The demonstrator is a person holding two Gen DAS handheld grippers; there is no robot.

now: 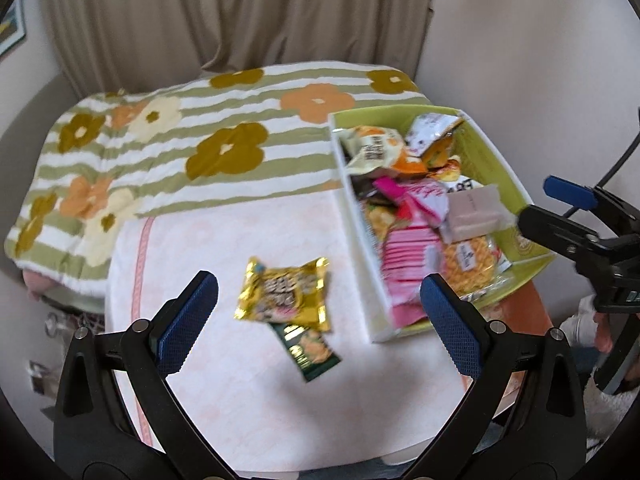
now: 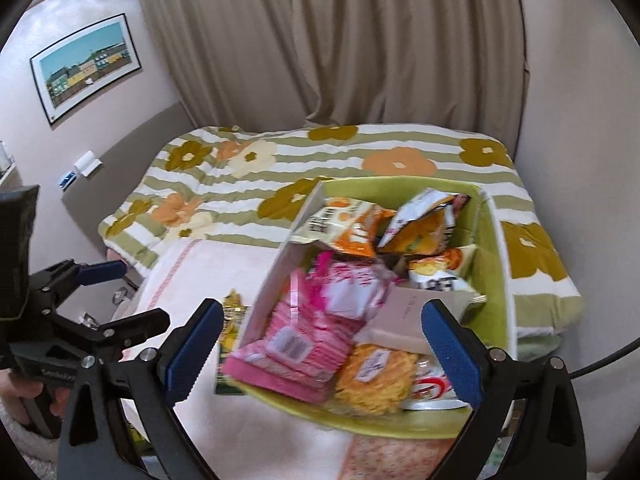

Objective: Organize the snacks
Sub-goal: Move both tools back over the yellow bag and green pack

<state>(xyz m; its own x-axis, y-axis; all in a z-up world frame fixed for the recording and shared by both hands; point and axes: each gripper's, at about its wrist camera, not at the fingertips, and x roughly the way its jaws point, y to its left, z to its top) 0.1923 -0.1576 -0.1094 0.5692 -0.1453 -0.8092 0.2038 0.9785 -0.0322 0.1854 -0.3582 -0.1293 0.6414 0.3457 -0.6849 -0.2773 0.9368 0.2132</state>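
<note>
A gold snack packet [image 1: 285, 294] lies on the pale pink cloth [image 1: 248, 236], overlapping a dark green packet [image 1: 310, 350] just below it. My left gripper [image 1: 318, 320] is open and empty, its jaws wide on either side of these two packets and above them. A green box with white outer walls [image 1: 494, 160] to the right holds several snacks, among them a pink wafer pack [image 1: 404, 256]. My right gripper [image 2: 322, 338] is open and empty above the box's [image 2: 494, 248] near end, over the pink pack [image 2: 304, 344]. The two loose packets [image 2: 232, 320] peek out left of the box.
A striped blanket with flowers [image 1: 192, 136] covers the far part of the surface. Beige curtains [image 2: 328, 40] hang behind. A framed picture [image 2: 86, 66] is on the left wall. The right gripper shows at the right edge of the left wrist view [image 1: 576, 220].
</note>
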